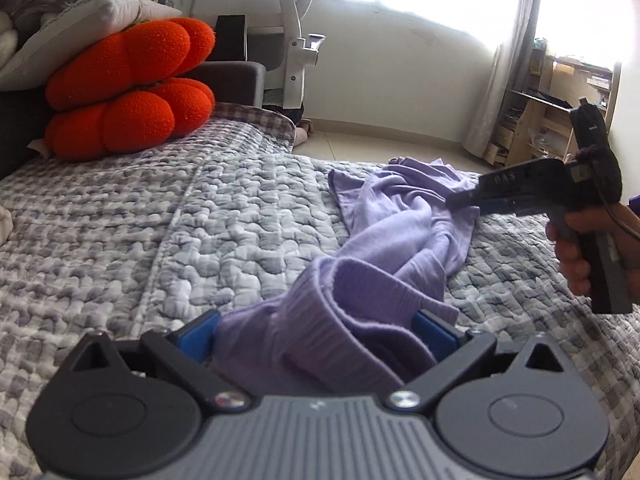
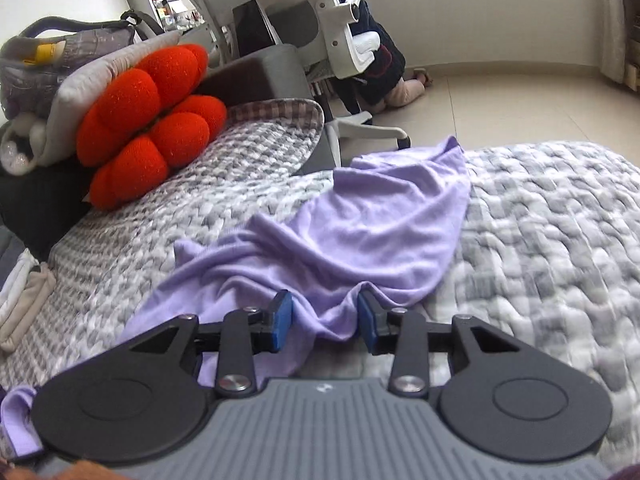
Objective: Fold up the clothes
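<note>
Where the grey-and-white quilted bedspread (image 1: 168, 216) covers the bed, a lilac garment (image 2: 360, 224) lies crumpled, running from the near edge toward the far side. Ribbed band of the garment bunched between the blue pads of the left gripper (image 1: 320, 340); jaws stand fairly wide, fabric fills the gap and meets both pads, so the cloth is gripped. Right gripper (image 2: 325, 322) partly closed, a fold of lilac cloth pinched up between its blue pads (image 2: 282, 320); both pads touch the fabric. Seen from the left wrist, the right gripper's tip sits on the garment's far right part, a hand (image 1: 576, 252) around its handle.

Surroundings: two red lobed cushions (image 1: 132, 88) stacked at the bed's far left, a white pillow (image 1: 84, 24) on top. White office chair (image 2: 344, 32) on the tiled floor beyond the bed, dark clothing draped over it. Wooden shelving (image 1: 556, 120) by a bright window, grey curtain beside it.
</note>
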Demonstrator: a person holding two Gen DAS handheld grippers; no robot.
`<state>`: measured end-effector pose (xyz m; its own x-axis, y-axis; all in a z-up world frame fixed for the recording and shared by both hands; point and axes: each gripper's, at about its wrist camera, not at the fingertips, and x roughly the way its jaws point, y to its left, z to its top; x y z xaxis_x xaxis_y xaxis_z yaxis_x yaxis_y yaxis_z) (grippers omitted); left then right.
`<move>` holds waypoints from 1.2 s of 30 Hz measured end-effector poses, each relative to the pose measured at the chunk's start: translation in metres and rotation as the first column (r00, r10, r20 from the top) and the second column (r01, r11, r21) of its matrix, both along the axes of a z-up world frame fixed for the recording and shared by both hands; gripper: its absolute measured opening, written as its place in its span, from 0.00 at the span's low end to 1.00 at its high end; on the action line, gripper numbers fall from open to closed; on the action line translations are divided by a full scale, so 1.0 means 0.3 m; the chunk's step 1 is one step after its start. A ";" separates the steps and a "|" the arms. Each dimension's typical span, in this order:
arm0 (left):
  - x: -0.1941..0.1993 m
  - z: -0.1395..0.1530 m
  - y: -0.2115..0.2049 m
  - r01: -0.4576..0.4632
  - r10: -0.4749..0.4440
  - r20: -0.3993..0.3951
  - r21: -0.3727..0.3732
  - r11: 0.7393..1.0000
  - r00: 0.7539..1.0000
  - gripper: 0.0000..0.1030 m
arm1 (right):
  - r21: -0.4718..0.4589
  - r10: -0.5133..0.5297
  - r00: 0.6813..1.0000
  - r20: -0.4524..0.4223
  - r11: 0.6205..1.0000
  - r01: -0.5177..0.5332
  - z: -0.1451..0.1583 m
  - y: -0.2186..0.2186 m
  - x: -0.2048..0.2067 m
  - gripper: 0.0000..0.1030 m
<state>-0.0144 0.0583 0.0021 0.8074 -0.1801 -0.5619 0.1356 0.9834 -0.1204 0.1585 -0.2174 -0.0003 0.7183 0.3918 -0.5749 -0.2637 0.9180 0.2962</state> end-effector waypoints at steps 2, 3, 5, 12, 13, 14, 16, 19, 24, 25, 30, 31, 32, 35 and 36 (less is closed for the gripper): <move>0.007 -0.001 0.003 0.006 -0.006 0.004 -0.009 1.000 1.000 0.95 | -0.040 -0.001 0.999 0.033 0.999 0.003 0.002 0.023 0.008 0.06; 0.008 0.003 0.005 0.013 -0.013 0.011 -0.017 1.000 1.000 0.88 | -0.055 -0.004 0.999 0.047 0.998 0.007 0.004 0.032 0.010 0.04; 0.006 0.014 0.014 0.023 -0.022 0.020 -0.044 0.999 1.000 0.74 | -0.043 -0.011 0.996 0.084 0.999 0.015 0.017 0.029 -0.004 0.03; -0.046 0.123 0.079 0.066 -0.047 0.097 -0.197 0.978 0.994 0.34 | 0.107 -0.119 0.944 0.307 0.990 0.090 0.244 -0.108 -0.221 0.03; -0.059 0.145 0.086 0.076 -0.052 0.117 -0.216 0.973 0.992 0.34 | 0.122 -0.128 0.933 0.336 0.988 0.092 0.290 -0.129 -0.265 0.03; -0.072 0.169 0.087 0.084 -0.055 0.134 -0.224 0.971 0.989 0.32 | 0.122 -0.134 0.921 0.365 0.988 0.096 0.332 -0.148 -0.308 0.03; -0.103 0.221 0.093 0.102 -0.061 0.170 -0.243 0.965 0.984 0.30 | 0.121 -0.147 0.894 0.424 0.987 0.105 0.415 -0.184 -0.395 0.03; -0.154 0.305 0.112 0.134 -0.066 0.233 -0.290 0.947 0.970 0.29 | 0.130 -0.178 0.835 0.521 0.983 0.129 0.537 -0.230 -0.542 0.03; -0.229 0.453 0.108 0.212 -0.089 0.331 -0.355 0.911 0.939 0.29 | 0.179 -0.256 0.726 0.638 0.967 0.184 0.691 -0.306 -0.726 0.03; -0.246 0.484 0.105 0.228 -0.094 0.354 -0.356 0.906 0.930 0.28 | 0.185 -0.271 0.703 0.657 0.963 0.198 0.718 -0.315 -0.756 0.03; -0.333 0.590 0.095 0.267 -0.103 0.445 -0.322 0.908 0.889 0.28 | 0.192 -0.291 0.653 0.699 0.956 0.220 0.802 -0.329 -0.827 0.03; -0.348 0.605 0.092 0.270 -0.105 0.459 -0.313 0.911 0.882 0.29 | 0.179 -0.284 0.672 0.684 0.958 0.223 0.789 -0.320 -0.801 0.03; -0.355 0.612 0.088 0.272 -0.109 0.460 -0.304 0.913 0.881 0.32 | 0.165 -0.277 0.691 0.667 0.960 0.226 0.776 -0.310 -0.776 0.03; -0.313 0.537 0.072 0.256 -0.146 0.350 -0.292 0.921 0.925 0.52 | 0.116 -0.261 0.750 0.608 0.963 0.242 0.716 -0.292 -0.685 0.03; -0.292 0.498 0.063 0.248 -0.156 0.312 -0.282 0.927 0.937 0.60 | 0.097 -0.251 0.786 0.566 0.966 0.239 0.677 -0.296 -0.636 0.03</move>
